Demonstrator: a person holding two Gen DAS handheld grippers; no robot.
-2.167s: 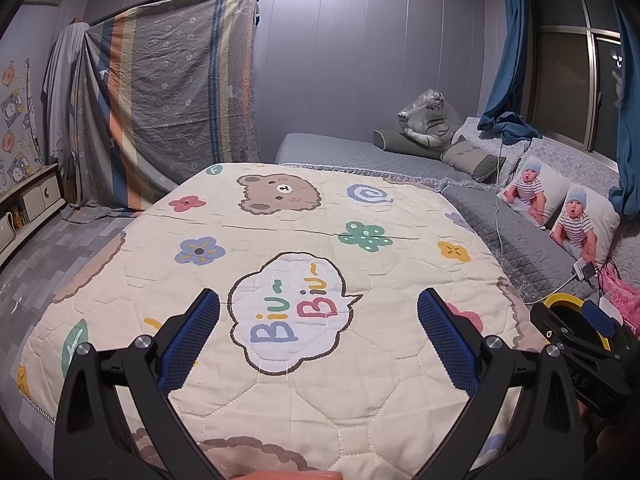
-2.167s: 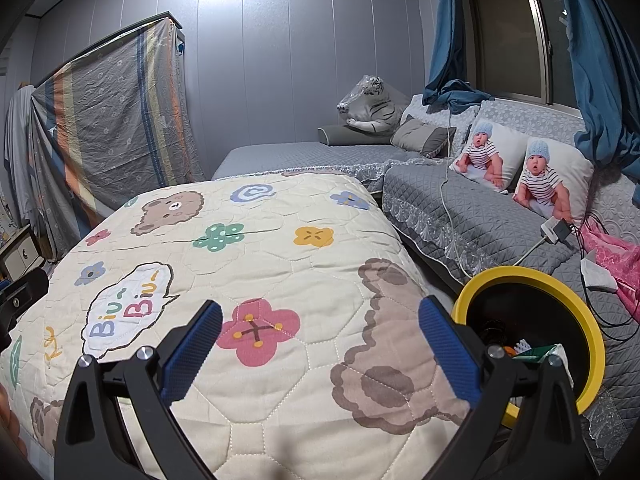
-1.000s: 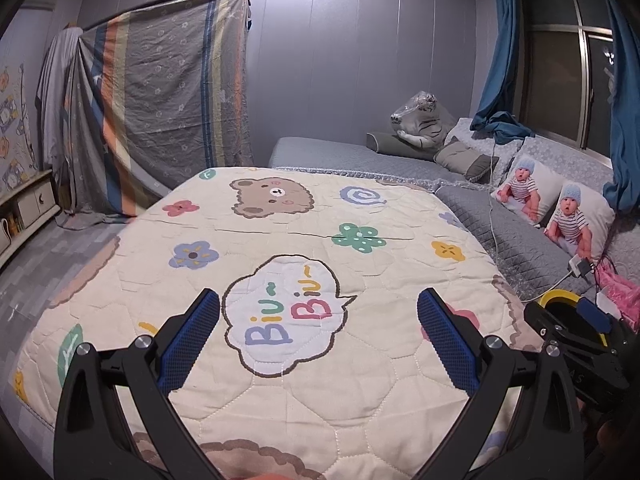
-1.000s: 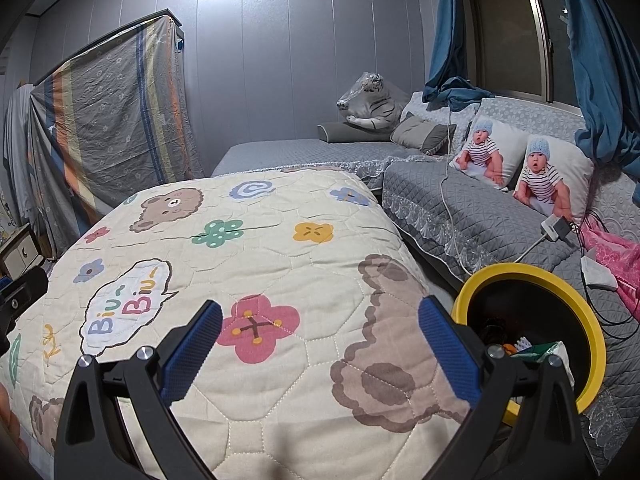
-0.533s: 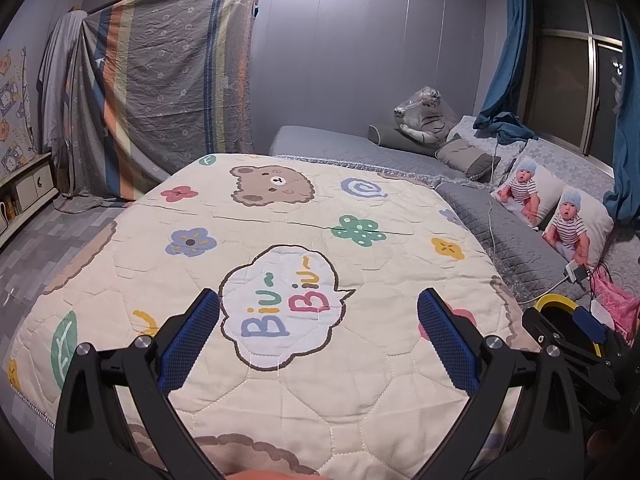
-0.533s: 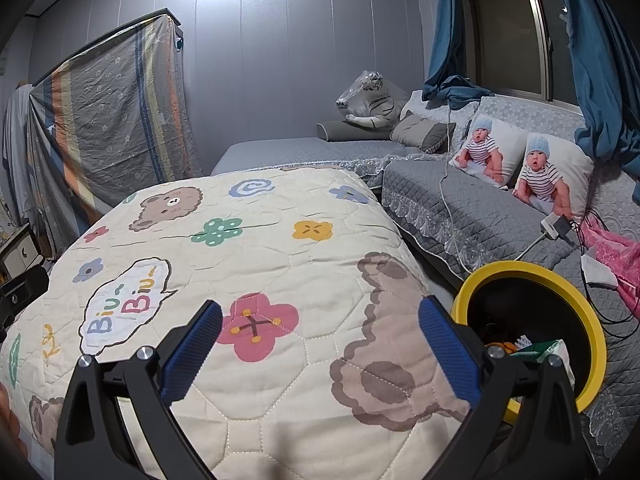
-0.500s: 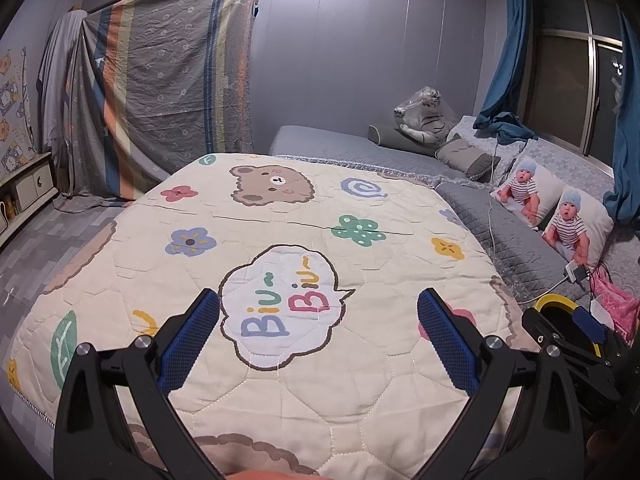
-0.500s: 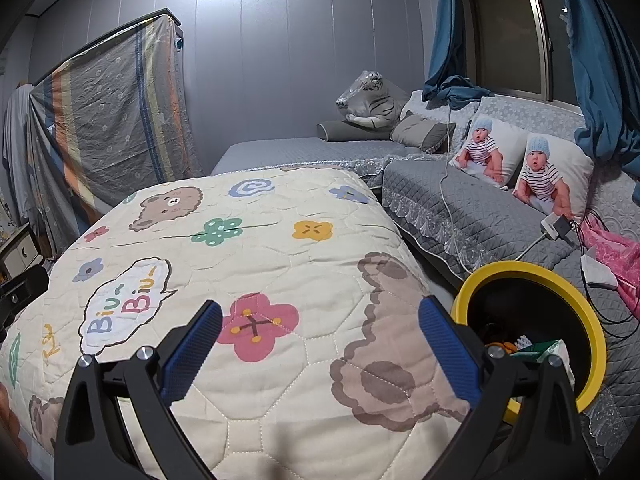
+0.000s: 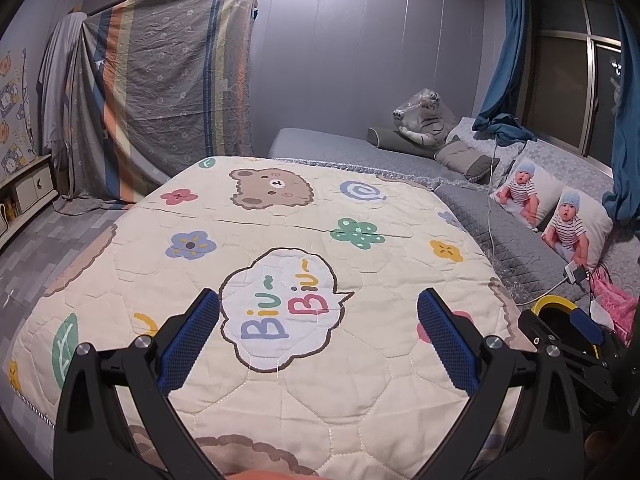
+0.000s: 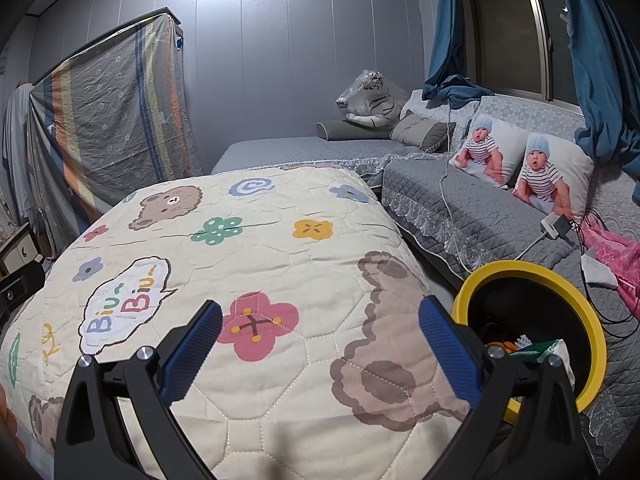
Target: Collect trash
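A black bin with a yellow rim [image 10: 532,280] stands at the right of the bed, with trash pieces [image 10: 532,350] inside it. My right gripper [image 10: 320,344] is open and empty above the bed's near right corner, left of the bin. My left gripper [image 9: 318,340] is open and empty above the cream cartoon quilt [image 9: 280,240]. The bin's rim [image 9: 554,303] shows at the far right of the left wrist view, partly behind the right gripper's body [image 9: 568,356]. No loose trash shows on the quilt.
A grey sofa bed [image 10: 472,208] with two baby-print pillows [image 10: 520,164], a plush tiger [image 10: 372,96] and a charger with cables [image 10: 556,226] lies right of the bed. A pink cloth [image 10: 612,256] lies by the bin. A striped sheet [image 9: 160,100] hangs at the back left.
Both views shifted only slightly; the left view tilted a little over the quilt. Both grippers stayed open and empty.
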